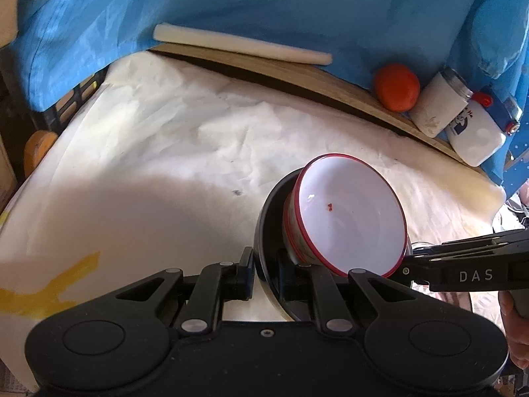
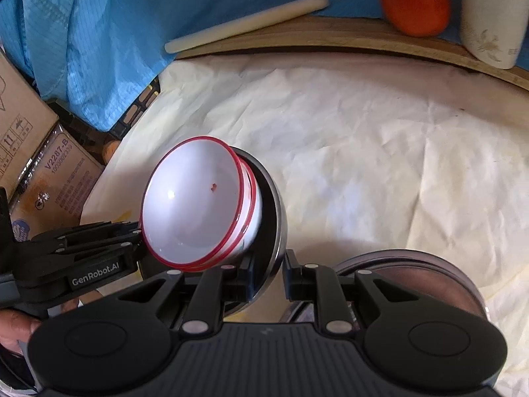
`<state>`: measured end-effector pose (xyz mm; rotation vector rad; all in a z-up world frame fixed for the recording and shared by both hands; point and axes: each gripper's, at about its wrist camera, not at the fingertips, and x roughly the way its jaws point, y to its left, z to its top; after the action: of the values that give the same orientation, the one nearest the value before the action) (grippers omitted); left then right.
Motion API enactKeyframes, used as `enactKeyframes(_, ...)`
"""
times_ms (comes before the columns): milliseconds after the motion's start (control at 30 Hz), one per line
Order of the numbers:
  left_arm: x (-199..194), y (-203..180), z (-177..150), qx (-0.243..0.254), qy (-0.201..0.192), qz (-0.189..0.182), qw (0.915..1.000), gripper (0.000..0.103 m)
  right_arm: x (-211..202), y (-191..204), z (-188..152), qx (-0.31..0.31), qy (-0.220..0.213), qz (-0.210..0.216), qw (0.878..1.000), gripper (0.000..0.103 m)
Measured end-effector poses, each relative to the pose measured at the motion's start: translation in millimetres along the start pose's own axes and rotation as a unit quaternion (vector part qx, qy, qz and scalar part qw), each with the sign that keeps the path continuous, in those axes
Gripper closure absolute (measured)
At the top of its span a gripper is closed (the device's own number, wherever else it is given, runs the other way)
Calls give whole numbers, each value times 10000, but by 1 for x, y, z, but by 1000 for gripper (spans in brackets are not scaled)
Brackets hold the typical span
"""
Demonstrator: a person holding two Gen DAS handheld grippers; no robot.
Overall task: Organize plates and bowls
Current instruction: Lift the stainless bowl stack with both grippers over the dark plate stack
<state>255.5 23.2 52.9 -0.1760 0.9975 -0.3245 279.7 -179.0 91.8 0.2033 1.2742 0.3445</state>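
Both tools (image 1: 266, 269) (image 2: 267, 276) grip one dark bowl (image 1: 269, 211) holding two white bowls (image 1: 352, 218).

Table (image 1: 330, 76), crumpled cream paper (image 1: 185, 139) covering it

Behind the red-rimmed white bowls (image 2: 198, 201), the dark bowl (image 2: 274, 218) is largely hidden, while right of them a brownish glass lid (image 2: 413, 274) sits half-covered by the right gripper (image 2: 267, 274), and the white jar (image 2: 492, 16) is cropped by the frame's edge.
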Motion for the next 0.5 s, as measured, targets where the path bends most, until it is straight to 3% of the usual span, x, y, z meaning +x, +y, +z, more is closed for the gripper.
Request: enactKeyframes(500, 6, -51, -1, 357, 56, -303, 9989, 91, -41, -35, -21, 288, -217, -146, 9992, 84)
